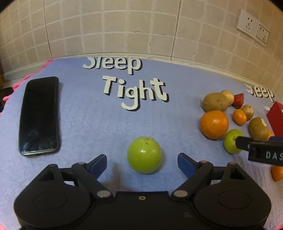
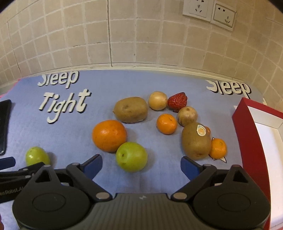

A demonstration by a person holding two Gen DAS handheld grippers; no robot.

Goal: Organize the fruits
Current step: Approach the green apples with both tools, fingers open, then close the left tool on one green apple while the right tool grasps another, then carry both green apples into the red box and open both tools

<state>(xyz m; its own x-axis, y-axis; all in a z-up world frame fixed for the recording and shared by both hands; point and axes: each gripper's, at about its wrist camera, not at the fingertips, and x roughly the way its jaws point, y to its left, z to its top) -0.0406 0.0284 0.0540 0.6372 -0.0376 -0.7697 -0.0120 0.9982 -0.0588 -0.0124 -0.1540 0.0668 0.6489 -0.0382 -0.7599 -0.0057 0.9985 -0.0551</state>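
Note:
In the left wrist view a green apple (image 1: 144, 154) lies on the blue mat between the fingers of my left gripper (image 1: 142, 163), which is open and not touching it. My right gripper (image 2: 141, 165) is open too. A second green apple (image 2: 131, 156) sits between its fingers, nearer the left one, untouched. That apple rests against a big orange (image 2: 109, 135). Behind lie two kiwis (image 2: 130, 109) (image 2: 196, 140), two mandarins (image 2: 166, 123) (image 2: 218, 148), a strawberry (image 2: 177, 101) and two pale round fruits (image 2: 157, 100).
A red box with a white inside (image 2: 247, 123) stands at the right edge of the mat. A black phone (image 1: 39, 115) lies flat at the left. A tiled wall with two sockets (image 2: 208, 10) closes the back. The mat bears white "Sleep Tight" lettering.

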